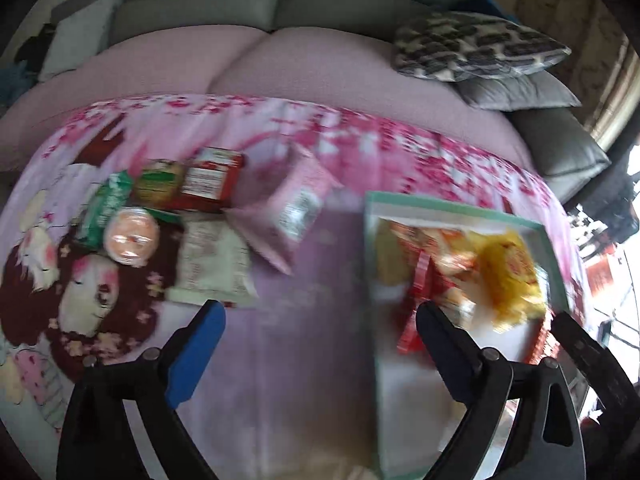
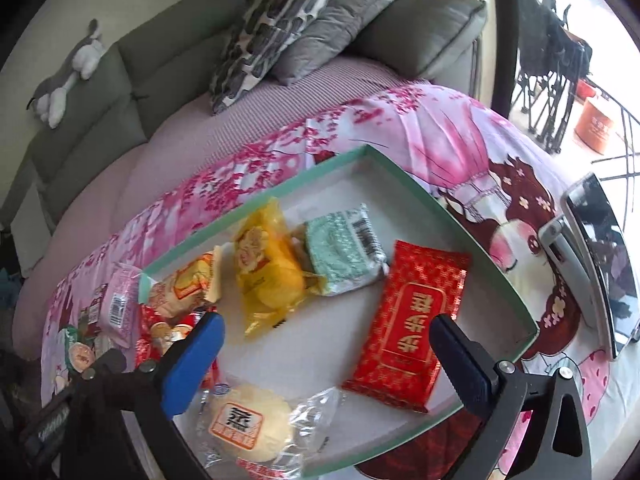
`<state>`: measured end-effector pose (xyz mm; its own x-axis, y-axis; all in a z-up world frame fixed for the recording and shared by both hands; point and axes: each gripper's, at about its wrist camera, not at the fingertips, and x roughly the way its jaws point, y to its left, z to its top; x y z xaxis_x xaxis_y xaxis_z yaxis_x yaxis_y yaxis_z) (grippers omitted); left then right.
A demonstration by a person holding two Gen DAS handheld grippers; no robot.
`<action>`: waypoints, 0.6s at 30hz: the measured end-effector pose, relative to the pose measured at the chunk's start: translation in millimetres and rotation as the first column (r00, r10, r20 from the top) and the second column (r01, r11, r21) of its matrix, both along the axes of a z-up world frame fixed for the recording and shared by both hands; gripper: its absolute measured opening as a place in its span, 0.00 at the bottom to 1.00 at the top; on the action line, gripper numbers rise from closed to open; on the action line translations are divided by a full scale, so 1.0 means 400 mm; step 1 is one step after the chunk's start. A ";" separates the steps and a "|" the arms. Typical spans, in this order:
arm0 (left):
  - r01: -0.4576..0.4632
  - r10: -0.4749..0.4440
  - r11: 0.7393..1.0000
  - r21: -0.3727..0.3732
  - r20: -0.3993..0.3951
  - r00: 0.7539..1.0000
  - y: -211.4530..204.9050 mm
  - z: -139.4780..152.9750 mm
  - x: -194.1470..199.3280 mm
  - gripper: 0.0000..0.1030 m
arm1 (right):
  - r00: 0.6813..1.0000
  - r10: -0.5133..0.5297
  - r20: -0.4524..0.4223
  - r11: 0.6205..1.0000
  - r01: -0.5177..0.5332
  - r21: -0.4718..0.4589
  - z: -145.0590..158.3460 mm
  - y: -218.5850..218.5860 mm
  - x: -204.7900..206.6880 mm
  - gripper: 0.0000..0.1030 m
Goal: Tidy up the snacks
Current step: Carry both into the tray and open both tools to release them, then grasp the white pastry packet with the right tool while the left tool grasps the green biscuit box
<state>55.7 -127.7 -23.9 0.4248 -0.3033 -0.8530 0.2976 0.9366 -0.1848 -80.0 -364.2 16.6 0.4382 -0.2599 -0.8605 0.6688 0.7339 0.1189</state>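
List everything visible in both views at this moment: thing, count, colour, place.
tray: one, green-rimmed, on cloth
packets in tray: at least five; red, yellow, mint, orange, clear
loose snacks: about six, mixed colours, on cloth left of tray
cloth: one, pink floral, under everything
cushions: two, grey and patterned, on sofa
sofa: grey, behind
plush toy: one, grey-white, on sofa back
left hand-held gripper: open, empty
right hand-held gripper: open, empty, over tray
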 end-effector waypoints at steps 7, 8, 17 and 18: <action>-0.148 0.145 0.986 0.071 0.046 0.988 0.126 0.000 0.066 0.96 | 0.992 0.119 0.047 0.993 -0.120 0.018 0.017 0.108 0.052 1.00; -0.166 0.162 0.982 0.086 0.052 0.985 0.143 0.000 0.072 0.96 | 0.990 0.133 0.047 0.991 -0.134 0.024 0.016 0.125 0.059 1.00; -0.282 0.278 0.950 0.132 0.052 0.959 0.300 0.002 0.129 0.96 | 0.961 0.276 0.034 0.960 -0.277 0.037 -0.007 0.249 0.106 1.00; -0.293 0.290 0.947 0.128 0.046 0.956 0.320 0.002 0.136 0.96 | 0.958 0.285 0.034 0.958 -0.286 0.038 -0.010 0.257 0.109 1.00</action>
